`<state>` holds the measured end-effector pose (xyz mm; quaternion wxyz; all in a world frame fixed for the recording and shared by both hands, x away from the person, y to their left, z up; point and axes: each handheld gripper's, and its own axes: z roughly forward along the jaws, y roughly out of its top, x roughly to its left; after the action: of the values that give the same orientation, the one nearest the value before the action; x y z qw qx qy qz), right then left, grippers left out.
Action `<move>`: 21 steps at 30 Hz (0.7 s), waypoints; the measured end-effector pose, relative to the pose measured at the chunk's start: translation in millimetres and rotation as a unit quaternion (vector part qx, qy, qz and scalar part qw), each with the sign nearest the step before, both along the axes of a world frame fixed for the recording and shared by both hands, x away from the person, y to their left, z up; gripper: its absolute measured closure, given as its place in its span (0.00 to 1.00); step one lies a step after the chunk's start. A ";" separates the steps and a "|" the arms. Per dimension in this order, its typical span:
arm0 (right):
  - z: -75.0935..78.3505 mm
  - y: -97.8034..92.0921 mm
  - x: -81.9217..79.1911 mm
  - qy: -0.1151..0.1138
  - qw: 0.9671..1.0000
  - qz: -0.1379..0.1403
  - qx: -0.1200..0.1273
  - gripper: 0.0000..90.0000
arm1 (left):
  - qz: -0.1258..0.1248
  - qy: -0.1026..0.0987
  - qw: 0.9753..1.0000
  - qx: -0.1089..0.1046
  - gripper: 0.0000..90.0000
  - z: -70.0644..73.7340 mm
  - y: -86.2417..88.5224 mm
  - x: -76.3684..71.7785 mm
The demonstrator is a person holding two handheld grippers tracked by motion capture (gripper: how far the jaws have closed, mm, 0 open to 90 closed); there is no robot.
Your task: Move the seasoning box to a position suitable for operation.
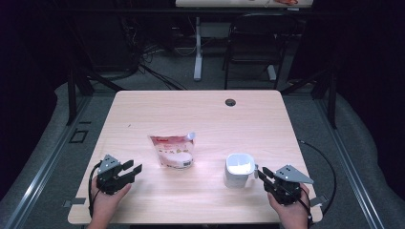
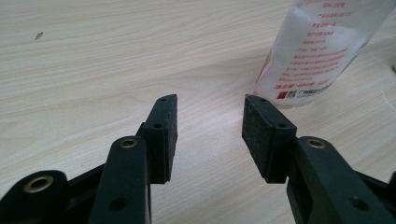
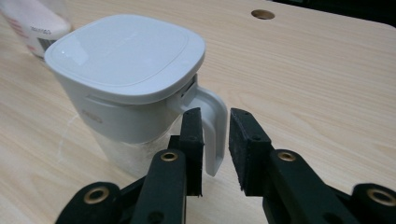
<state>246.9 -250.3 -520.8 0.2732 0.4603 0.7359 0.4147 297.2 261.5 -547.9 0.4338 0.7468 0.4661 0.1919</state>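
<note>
Right gripper (image 3: 215, 123) parked at the white jug (image 1: 238, 170), jaws straddling the handle (image 3: 215, 133) but not quite clamped yet (a sliver of gap on the right pad). Lid (image 3: 128, 53) on. Left gripper (image 2: 210, 119) way off to the jug's left, wide open, gripping nothing. Pouch (image 1: 174, 151) lying just left of the jug, a bit farther back on the table (image 1: 200, 114).

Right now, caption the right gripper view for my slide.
Right gripper jaws straddle the handle of the lidded white container, not yet closed.
</note>
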 end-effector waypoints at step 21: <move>26.4 -4.4 19.3 0.000 1.000 0.009 0.005 1.00 | -0.002 0.007 1.000 0.009 0.63 -1.3 -1.1 0.5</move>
<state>266.3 -254.7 -494.4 0.2675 0.4545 0.7382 0.4207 297.7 260.4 -549.1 0.4237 0.7529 0.4663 0.1903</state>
